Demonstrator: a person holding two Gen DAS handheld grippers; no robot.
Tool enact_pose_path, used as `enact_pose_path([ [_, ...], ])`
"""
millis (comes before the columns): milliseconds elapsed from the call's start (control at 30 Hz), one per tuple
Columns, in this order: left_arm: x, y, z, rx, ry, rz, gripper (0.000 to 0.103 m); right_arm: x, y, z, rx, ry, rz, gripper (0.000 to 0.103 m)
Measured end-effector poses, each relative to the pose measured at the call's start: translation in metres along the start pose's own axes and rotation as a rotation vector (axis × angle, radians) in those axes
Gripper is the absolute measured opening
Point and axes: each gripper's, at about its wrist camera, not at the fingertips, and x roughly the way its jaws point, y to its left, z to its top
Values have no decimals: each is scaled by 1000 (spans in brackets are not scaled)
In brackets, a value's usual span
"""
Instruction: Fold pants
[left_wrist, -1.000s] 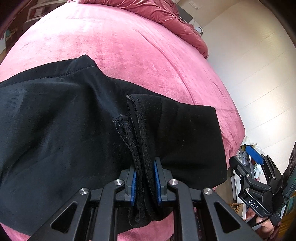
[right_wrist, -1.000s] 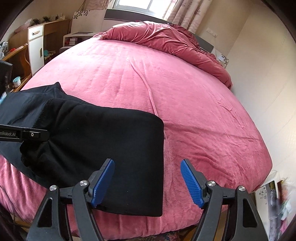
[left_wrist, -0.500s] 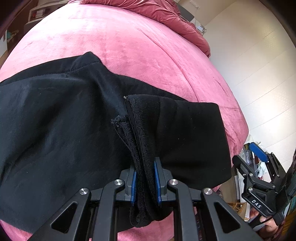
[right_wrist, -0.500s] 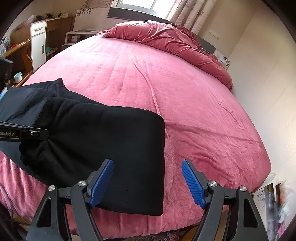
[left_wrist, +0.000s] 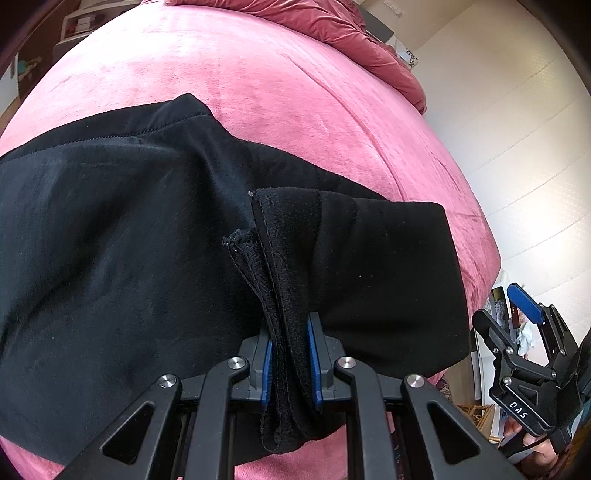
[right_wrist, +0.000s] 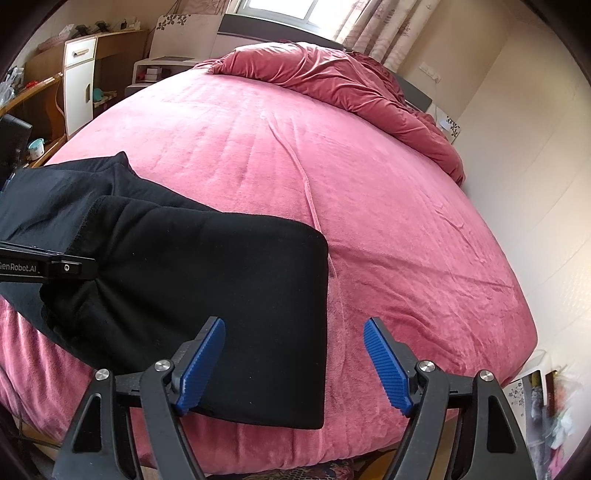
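Black pants (left_wrist: 110, 258) lie across the near part of a pink bed (left_wrist: 277, 92), with one end folded back over the rest. My left gripper (left_wrist: 290, 363) is shut on the bunched hem edges of that folded layer, which stand up between its blue pads. From the right wrist camera the same pants (right_wrist: 221, 295) show a smooth folded edge on their right side. My right gripper (right_wrist: 293, 363) hovers open above that folded corner, nothing pinched; its left pad is over the cloth, its right pad over bare bedspread. It also appears at the right edge of the left wrist view, right gripper (left_wrist: 524, 332).
A crumpled pink duvet (right_wrist: 332, 81) is piled at the far end of the bed (right_wrist: 406, 221). A wooden desk and white cabinet (right_wrist: 77, 85) stand at the left wall. A pale wall runs along the right; clutter lies on the floor at bottom right (right_wrist: 535, 398).
The left wrist view has shifted slightly, with the pants and the right gripper sitting a little lower in frame. The grip on the hem is unchanged and the right jaws stay open.
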Motion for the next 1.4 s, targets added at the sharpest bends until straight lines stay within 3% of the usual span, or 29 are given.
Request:
enact_pose_path([
  [333, -2, 0, -3, 13, -12, 7, 16, 12, -2, -5, 4, 25, 18, 79],
  [433, -3, -1, -5, 9, -22, 12, 16, 33, -8, -16, 69, 90, 109, 80],
  [567, -4, -6, -8, 21, -30, 32, 16, 69, -34, -40, 263, 206, 274, 86],
  [633, -6, -7, -9, 30, -40, 32, 16, 77, -54, -48, 374, 229, 360, 86],
  [733, -4, -4, -10, 19, -40, 24, 16, 77, -83, -56, 493, 237, 408, 86],
  [867, 2, -2, -10, 7, -36, 26, 16, 66, -111, -53, 576, 168, 436, 74],
  [933, 2, -2, -9, -1, -37, 21, 16, 67, -116, -45, 595, 145, 465, 58],
  [967, 2, -3, -9, 2, -38, 24, 16, 69, -115, -38, 585, 137, 463, 50],
  [1100, 7, -7, -5, 23, -43, 44, 19, 78, -93, -7, 515, 114, 457, 47],
  [1200, 9, -8, -2, 33, -40, 45, 18, 87, -79, 11, 462, 107, 412, 50],
  [1300, 8, -7, -4, 20, -45, 37, 18, 116, -71, 17, 431, 194, 362, 56],
  [1400, 5, -6, -5, 15, -57, 40, 21, 123, -64, 15, 380, 202, 335, 58],
])
